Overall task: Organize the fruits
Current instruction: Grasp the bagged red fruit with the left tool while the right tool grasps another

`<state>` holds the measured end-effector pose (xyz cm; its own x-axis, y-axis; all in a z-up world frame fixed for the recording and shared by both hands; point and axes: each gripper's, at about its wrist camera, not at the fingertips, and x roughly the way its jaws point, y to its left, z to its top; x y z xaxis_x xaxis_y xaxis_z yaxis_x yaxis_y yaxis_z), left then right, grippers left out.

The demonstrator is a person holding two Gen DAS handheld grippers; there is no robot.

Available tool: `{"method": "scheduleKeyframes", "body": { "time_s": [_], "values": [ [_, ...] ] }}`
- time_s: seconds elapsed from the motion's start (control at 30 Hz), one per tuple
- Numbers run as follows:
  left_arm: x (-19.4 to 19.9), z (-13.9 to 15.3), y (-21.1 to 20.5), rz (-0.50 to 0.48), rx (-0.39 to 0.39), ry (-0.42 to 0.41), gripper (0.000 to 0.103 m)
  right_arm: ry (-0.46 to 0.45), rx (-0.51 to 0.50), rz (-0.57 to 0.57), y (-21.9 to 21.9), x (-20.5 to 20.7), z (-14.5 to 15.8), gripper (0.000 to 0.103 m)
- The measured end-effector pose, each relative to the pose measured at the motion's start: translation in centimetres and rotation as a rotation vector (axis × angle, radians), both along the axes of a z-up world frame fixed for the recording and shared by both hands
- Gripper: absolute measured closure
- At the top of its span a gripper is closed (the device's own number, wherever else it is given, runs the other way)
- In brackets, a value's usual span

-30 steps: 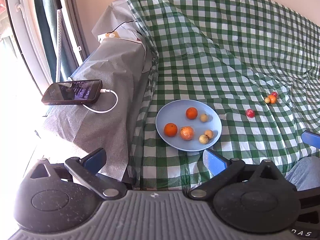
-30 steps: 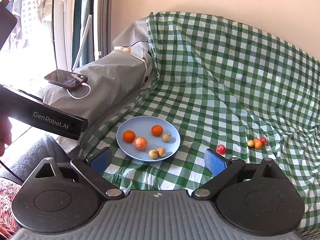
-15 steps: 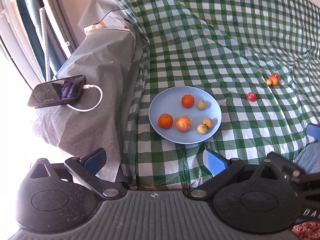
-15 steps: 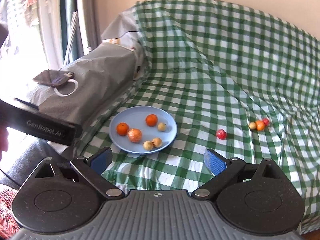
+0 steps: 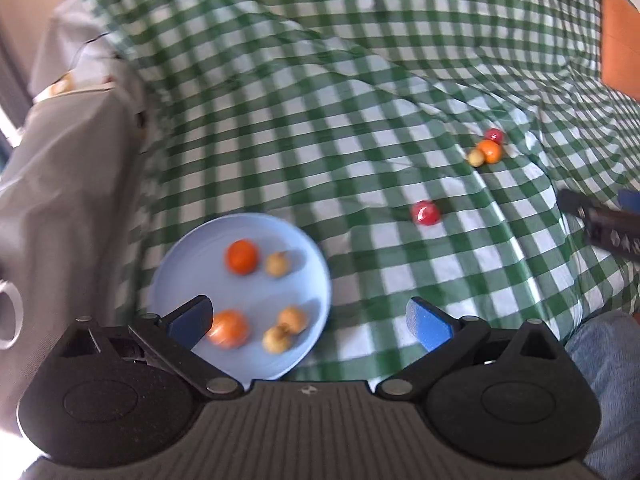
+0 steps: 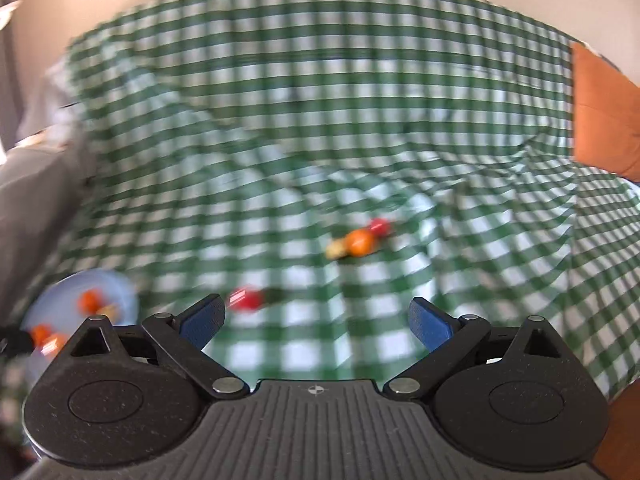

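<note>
Left gripper (image 5: 310,322) and right gripper (image 6: 316,320) wide apart, holding nothing, blue plate (image 5: 192,256), red fruit (image 5: 425,213) on checked cloth (image 5: 320,100)

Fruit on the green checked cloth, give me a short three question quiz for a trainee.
1. True or false: the blue plate is empty.
2. How many fruits lie loose on the checked cloth, off the plate?
3. Which lies nearest the plate? A the lone red fruit B the orange fruit in the cluster C the red fruit behind that cluster

Key: 1 false, several fruits lie on it; 2 four; 3 A.
</note>
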<state>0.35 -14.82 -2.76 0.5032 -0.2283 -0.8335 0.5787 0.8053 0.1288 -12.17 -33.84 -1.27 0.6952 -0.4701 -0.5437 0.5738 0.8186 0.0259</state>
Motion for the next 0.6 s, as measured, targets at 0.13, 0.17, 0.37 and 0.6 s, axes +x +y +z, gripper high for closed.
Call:
{"method": "scheduleKeyframes", "body": {
  "time_s": [0.13,0.17,0.37,0.6],
  "values": [
    [2.1,-2.8,-5.9,-0.071,0.013,-0.004,0.000,-0.011,-0.028,-0.051,-7.0,3.4,-2.0,0.007],
    [2.8,-3.7,-7.2,-0.084,0.021,0.004,0.000,-0.007,-0.031,-0.056,-8.9,4.6,-2.5,0.008],
    [6.5,-8.5,-13.3,-0.139,0.004,0.049,0.000,0.044,-0.028,-0.022,-18.1,11.9,-6.3,0.016],
    [8.6,-13.9,-17.5,-0.206,0.088,0.080,0.001,0.143,0.070,0.053,-23.2,17.2,-10.9,0.035]
  ]
}}
